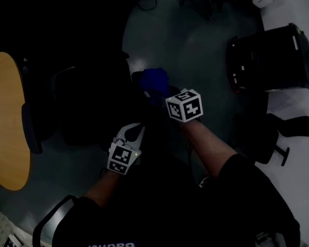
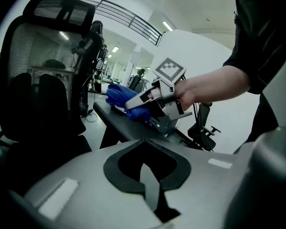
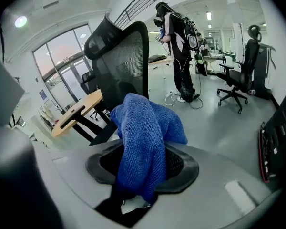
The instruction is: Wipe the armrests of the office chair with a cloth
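Your right tool [image 2: 131, 105] was clamped shut on the blue cloth [image 3: 145, 142]. The cloth bunched up out of its jaws and, in the left gripper view, rested on the far end of the office chair's dark armrest [image 2: 121, 127]. In that view the armrest pad ran as one long slab from the middle left down toward the lower centre, so most of its length lay on your side of the cloth. I judged that the wipe called for a pull back along that axis, pressing down enough to keep the cloth on the pad. Your left tool [image 1: 135, 131] had its jaws drawn together on nothing. It hung below centre in the head view, close to your body and apart from the armrest, which left your right hand the one placed to work. The chair's mesh backrest [image 2: 43, 56] stood upright at the left of the left gripper view. The head view was too dark to show the pad's edges. Around you lay a smooth grey floor [image 1: 195, 45], with a wooden tabletop [image 1: 5, 122] at the left edge and a black case [image 1: 270, 58] at the upper right. In the right gripper view a person [image 3: 178, 42] stood at the upper middle and a second office chair [image 3: 236, 78] sat at the right.
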The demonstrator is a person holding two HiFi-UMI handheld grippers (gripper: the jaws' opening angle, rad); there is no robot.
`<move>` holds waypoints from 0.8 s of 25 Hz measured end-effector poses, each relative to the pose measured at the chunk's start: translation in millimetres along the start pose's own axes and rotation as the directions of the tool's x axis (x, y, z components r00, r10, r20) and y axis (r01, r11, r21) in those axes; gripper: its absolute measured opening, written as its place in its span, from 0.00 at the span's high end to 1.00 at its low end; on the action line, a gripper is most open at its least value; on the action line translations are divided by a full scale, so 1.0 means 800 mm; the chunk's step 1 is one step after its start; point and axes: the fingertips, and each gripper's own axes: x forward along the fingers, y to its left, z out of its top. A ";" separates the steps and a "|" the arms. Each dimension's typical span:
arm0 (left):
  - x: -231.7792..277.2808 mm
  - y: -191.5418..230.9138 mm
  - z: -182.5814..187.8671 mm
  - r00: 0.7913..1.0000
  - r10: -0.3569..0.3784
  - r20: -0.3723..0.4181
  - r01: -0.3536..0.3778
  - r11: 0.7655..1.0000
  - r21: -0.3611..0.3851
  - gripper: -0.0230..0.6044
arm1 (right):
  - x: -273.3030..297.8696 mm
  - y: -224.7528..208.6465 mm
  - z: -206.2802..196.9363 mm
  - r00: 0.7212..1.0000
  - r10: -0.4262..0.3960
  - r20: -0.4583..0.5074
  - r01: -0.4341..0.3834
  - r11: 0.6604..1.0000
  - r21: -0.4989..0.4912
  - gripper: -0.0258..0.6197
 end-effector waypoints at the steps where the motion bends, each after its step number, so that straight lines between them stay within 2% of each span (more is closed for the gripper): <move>1: 0.002 0.001 0.001 1.000 -0.001 0.001 0.001 1.000 -0.003 0.93 | 0.006 -0.004 0.008 1.000 -0.002 -0.003 0.002 1.000 -0.014 0.68; 5: 0.008 0.004 0.003 1.000 -0.002 0.010 0.002 1.000 -0.016 0.93 | 0.027 -0.015 0.037 1.000 -0.013 -0.016 0.012 0.998 -0.065 0.68; 16: 0.015 0.014 0.008 1.000 0.012 0.026 -0.011 0.999 -0.050 0.93 | 0.062 -0.027 0.091 0.999 -0.039 -0.013 0.038 0.993 -0.115 0.68; 20: 0.014 0.015 0.008 1.000 0.016 0.025 -0.015 0.998 -0.054 0.93 | 0.064 -0.003 0.106 1.000 -0.027 -0.001 0.026 0.979 -0.202 0.68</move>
